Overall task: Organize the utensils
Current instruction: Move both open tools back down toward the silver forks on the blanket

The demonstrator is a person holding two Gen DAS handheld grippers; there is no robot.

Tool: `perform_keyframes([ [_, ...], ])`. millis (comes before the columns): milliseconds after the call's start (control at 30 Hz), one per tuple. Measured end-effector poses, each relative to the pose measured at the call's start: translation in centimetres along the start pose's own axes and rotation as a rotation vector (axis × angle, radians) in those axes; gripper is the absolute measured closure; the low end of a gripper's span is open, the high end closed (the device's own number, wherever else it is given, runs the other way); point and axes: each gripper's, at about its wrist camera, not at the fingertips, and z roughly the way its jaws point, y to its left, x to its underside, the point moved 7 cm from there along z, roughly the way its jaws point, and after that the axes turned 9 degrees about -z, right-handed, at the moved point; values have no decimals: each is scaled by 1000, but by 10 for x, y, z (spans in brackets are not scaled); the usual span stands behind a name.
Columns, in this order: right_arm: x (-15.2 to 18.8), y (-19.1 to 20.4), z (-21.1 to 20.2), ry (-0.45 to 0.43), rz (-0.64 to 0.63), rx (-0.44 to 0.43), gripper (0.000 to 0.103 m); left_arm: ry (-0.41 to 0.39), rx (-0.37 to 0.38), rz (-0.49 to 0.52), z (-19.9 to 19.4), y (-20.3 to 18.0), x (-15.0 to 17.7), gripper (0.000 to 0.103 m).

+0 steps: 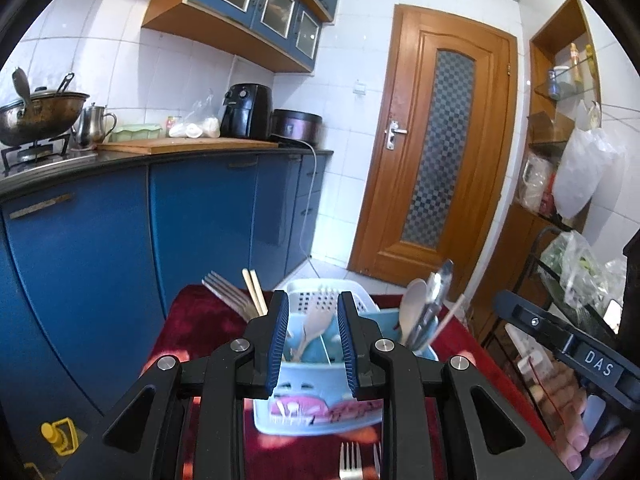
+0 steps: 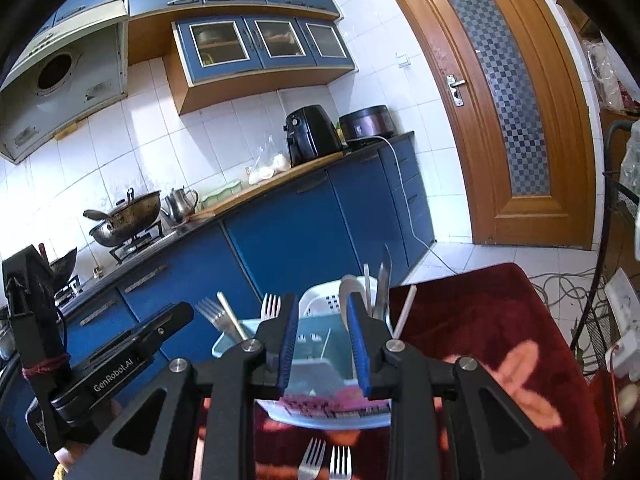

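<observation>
Red cloth (image 2: 480, 320) bears utensil caddy (image 1: 316, 420); two forks (image 2: 326, 462) lie before it.

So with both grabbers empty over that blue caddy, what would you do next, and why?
Probably lower one gripper, say the right gripper, to the two forks lying loose on the red cloth in front of the caddy. Both it and the left gripper hold nothing, while other forks already stand in the caddy.

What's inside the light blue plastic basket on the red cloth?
The light blue plastic basket holds standing metal forks, wooden chopsticks, a pale spoon and metal tongs. Its floor and the utensils' lower ends are hidden by its walls and the grippers.
</observation>
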Motion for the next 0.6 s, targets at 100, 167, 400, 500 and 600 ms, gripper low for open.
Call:
perform_keyframes([
  [100,10,2,-5,32,-9,7,74,13,-2,9,-9,-2,8,77],
  [167,17,4,-8,57,-9,2,74,27,-4,15,-14,-4,15,77],
  [400,35,4,-17,102,-19,17,74,100,15,36,-22,-13,38,77],
  [500,45,5,-19,133,-18,19,73,118,18,40,-25,-14,46,77],
  [600,57,6,-20,174,-23,26,73,138,15,38,-26,-13,55,77],
])
